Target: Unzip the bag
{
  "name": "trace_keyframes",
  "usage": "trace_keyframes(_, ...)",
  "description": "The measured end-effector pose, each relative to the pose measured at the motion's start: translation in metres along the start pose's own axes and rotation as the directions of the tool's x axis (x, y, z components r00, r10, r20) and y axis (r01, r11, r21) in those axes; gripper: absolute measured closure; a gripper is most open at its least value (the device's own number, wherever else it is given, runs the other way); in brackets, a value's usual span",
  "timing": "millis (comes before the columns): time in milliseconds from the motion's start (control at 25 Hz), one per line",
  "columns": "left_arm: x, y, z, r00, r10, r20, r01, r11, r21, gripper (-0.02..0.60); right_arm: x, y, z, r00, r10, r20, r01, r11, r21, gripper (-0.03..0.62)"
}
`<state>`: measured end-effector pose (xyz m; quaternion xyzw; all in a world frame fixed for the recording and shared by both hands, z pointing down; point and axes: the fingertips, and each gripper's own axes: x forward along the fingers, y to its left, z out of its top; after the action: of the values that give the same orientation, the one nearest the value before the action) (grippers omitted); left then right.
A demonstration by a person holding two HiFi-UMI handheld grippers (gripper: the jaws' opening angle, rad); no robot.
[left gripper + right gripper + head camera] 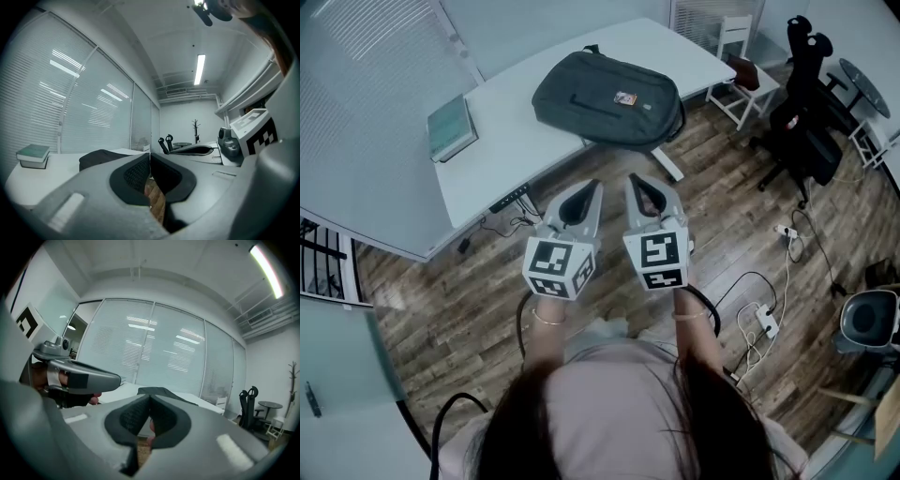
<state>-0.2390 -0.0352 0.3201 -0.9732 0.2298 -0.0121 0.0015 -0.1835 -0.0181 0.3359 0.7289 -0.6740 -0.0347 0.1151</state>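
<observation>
A dark grey backpack (609, 98) lies flat on the white table (506, 150), a small tag on its front. Both grippers hang side by side over the wooden floor, well short of the table. My left gripper (592, 184) is shut, its tips meeting with nothing between them. My right gripper (635, 178) is shut and empty too. In the left gripper view the backpack (101, 158) shows as a dark low shape beyond the closed tips (150, 153). The right gripper view shows the backpack (161, 393) just past its closed tips (150, 395).
A teal book (450, 128) lies on the table's left end. A white chair (741, 80) and a black office chair (802, 122) stand to the right. Cables and a power strip (766, 322) lie on the floor at right. A glass partition (356, 103) lines the left side.
</observation>
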Motion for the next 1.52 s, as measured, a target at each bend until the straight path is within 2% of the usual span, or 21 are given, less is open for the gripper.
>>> trace_keyframes(280,0.012,0.030,-0.004,0.998,-0.055,-0.005,0.055,0.998,0.008,0.568,0.031,0.005,-0.008,0.998,-0.048,-0.039,0.047,0.998,-0.028,0.591)
trace_keyframes(440,0.021,0.044,-0.010,0.997,-0.076,-0.009,0.076,0.997,0.008,0.568,0.046,0.011,-0.008,0.998,-0.061,-0.026,0.061,0.998,-0.013,0.591)
trace_keyframes(640,0.027,0.052,-0.015,0.996,-0.086,-0.002,0.085,0.996,-0.011,0.568,0.058,0.015,-0.013,0.997,-0.065,-0.042,0.064,0.998,-0.028,0.591)
trace_keyframes(800,0.032,0.061,-0.019,0.997,-0.079,-0.005,0.079,0.996,-0.034,0.568,0.068,0.021,-0.018,0.997,-0.038,-0.063,0.036,0.999,-0.025,0.591)
trace_keyframes(1000,0.042,0.064,-0.031,0.996,-0.085,-0.030,0.083,0.996,-0.044,0.568,0.076,0.015,-0.034,0.994,-0.059,-0.088,0.056,0.998,-0.041,0.591)
trace_keyframes(1280,0.064,0.072,-0.039,0.994,-0.096,-0.056,0.094,0.995,-0.034,0.568,0.100,0.004,-0.044,0.994,-0.059,-0.093,0.057,0.998,-0.019,0.591)
trace_keyframes(1520,0.082,0.099,-0.047,0.994,-0.087,-0.072,0.085,0.996,-0.041,0.568,0.132,-0.001,-0.057,0.992,-0.060,-0.111,0.063,0.998,0.023,0.591)
